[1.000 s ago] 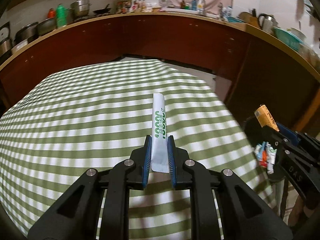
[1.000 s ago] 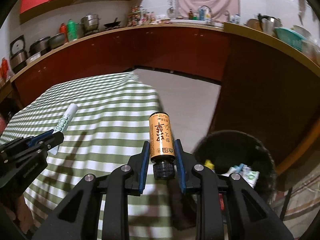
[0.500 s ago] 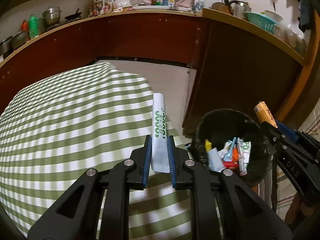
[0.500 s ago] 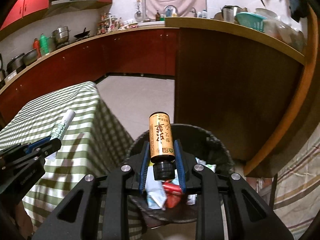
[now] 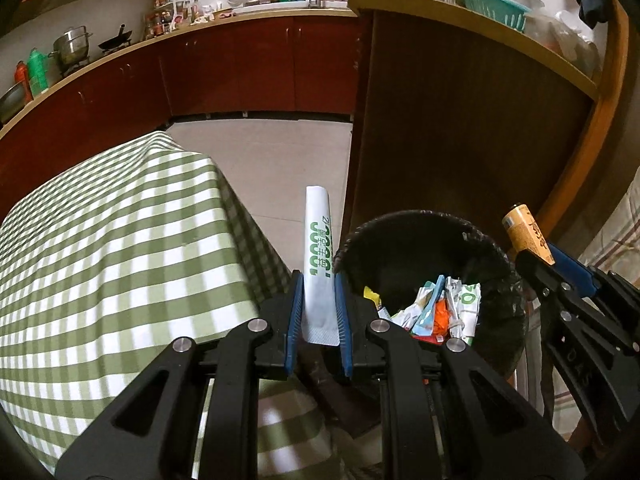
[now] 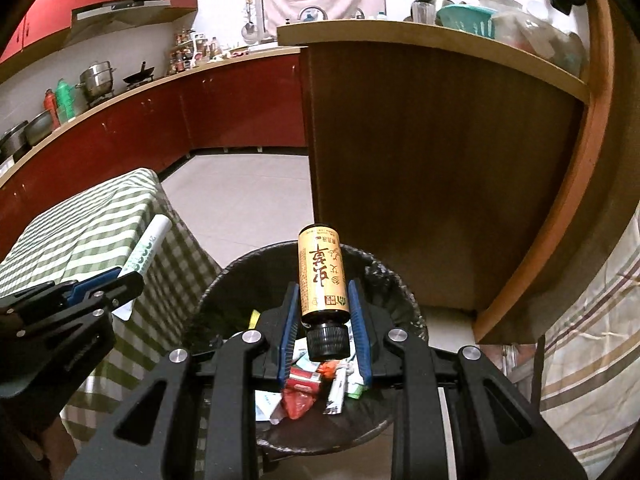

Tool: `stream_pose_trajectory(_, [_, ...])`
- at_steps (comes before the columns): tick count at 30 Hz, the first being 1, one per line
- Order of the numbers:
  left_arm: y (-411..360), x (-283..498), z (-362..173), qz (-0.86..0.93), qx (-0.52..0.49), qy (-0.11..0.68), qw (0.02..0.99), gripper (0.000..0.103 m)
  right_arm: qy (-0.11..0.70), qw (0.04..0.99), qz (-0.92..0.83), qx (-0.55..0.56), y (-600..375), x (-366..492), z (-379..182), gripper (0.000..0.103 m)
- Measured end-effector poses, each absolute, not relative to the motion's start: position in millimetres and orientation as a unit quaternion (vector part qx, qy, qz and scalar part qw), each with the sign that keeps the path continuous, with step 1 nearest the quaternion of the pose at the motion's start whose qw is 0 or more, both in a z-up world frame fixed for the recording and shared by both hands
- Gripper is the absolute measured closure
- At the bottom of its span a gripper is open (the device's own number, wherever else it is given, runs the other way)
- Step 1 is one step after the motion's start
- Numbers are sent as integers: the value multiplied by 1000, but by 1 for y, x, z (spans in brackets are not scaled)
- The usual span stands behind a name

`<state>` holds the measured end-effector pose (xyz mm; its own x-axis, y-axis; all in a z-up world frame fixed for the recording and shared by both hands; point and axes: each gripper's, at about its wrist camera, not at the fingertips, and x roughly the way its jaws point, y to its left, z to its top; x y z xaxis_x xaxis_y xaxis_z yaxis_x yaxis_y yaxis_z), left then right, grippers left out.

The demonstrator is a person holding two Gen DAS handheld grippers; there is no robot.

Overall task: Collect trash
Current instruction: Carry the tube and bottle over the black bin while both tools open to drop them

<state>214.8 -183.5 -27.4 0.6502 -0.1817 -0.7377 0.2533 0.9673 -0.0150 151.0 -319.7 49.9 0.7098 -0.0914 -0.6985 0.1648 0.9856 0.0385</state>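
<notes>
My left gripper (image 5: 318, 292) is shut on a white tube with green lettering (image 5: 318, 252), which sticks up past the table's right edge, just left of the bin's rim. My right gripper (image 6: 324, 304) is shut on a small amber bottle with a black cap (image 6: 322, 276), cap toward me, hanging over the black-lined trash bin (image 6: 384, 276). The bin (image 5: 496, 264) holds several crumpled wrappers. Each view shows the other gripper with its load: the bottle (image 5: 528, 236) at the right, the tube (image 6: 148, 248) at the left.
A table under a green and white checked cloth (image 5: 120, 248) stands left of the bin. A tall brown cabinet side (image 6: 432, 168) rises right behind the bin. Tiled floor (image 5: 276, 160) lies beyond, then dark red kitchen cabinets with pots on the counter.
Both grippers have swung right, off the table toward the bin. The bottle now hangs over the bin's opening and the tube has come to its left rim. Both grips are unchanged.
</notes>
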Motion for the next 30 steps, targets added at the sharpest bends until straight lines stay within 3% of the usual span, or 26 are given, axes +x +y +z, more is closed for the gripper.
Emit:
stream_pose_trajectory(7, [-198,227,-31,-125,42,411,902,85,378,920,-78,64,-334,159,37,77])
stream_pose_trajectory(11, [-203,231,-31,-126,43,415,900,64,380,918,-86,73,-342,163,31,66])
stream_pose_trajectory(25, [-201,223,-27,-121,45,403,906,46,374,920,-95,67,-341,159,37,59])
stream_pose_trajectory(30, [-192,220,-22,-114,42,399,909,40,370,922,-99,63,-338,154,41,52])
